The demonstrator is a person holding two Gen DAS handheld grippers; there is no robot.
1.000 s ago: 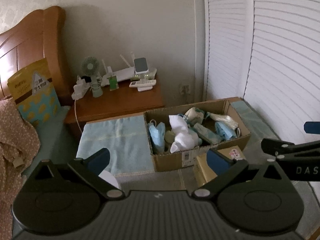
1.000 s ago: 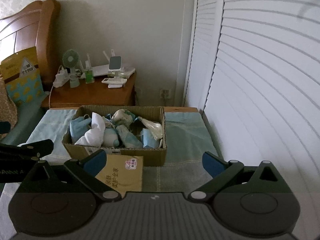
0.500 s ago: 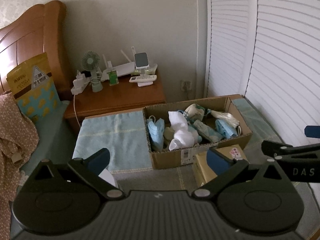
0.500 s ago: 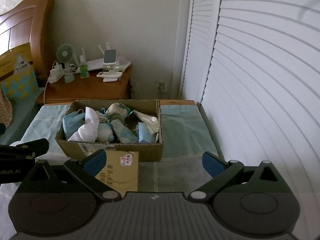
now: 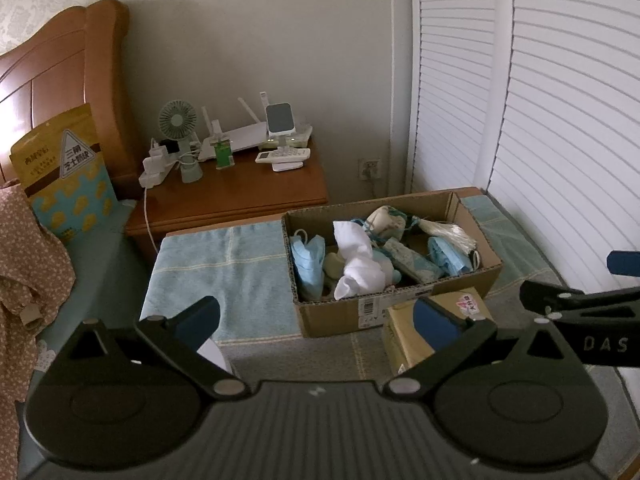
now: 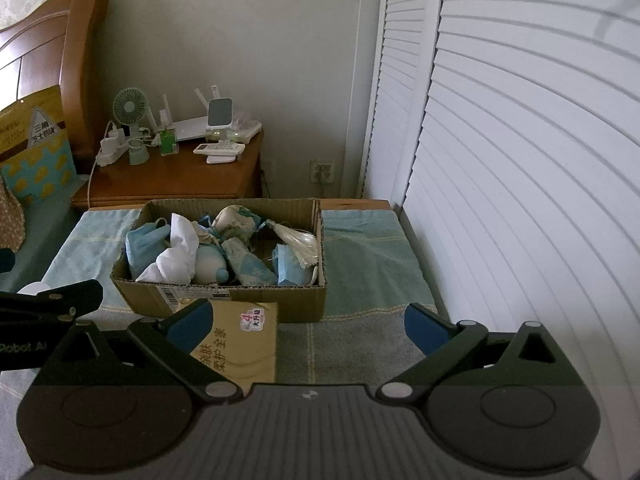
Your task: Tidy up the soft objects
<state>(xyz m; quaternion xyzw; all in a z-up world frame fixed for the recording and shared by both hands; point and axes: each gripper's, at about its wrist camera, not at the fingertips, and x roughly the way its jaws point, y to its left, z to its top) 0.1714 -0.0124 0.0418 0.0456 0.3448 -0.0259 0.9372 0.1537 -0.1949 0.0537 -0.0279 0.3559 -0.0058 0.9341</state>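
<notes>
The cardboard box [image 6: 224, 296] of soft objects [image 6: 180, 258] is seen just beyond both grippers, its long axis left-right, lying ahead-left of the right gripper [image 6: 310, 322] and ahead-right of the left gripper [image 5: 316, 318], both held apart and empty.

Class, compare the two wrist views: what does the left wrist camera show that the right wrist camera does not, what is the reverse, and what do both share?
Only the left wrist view shows the pink dotted garment at its left edge. Only the right wrist view shows the printed top of the yellow carton nearly whole. Both show the cardboard box of soft things, the white cloth, the small fan and both open grippers: left gripper, right gripper.
</notes>
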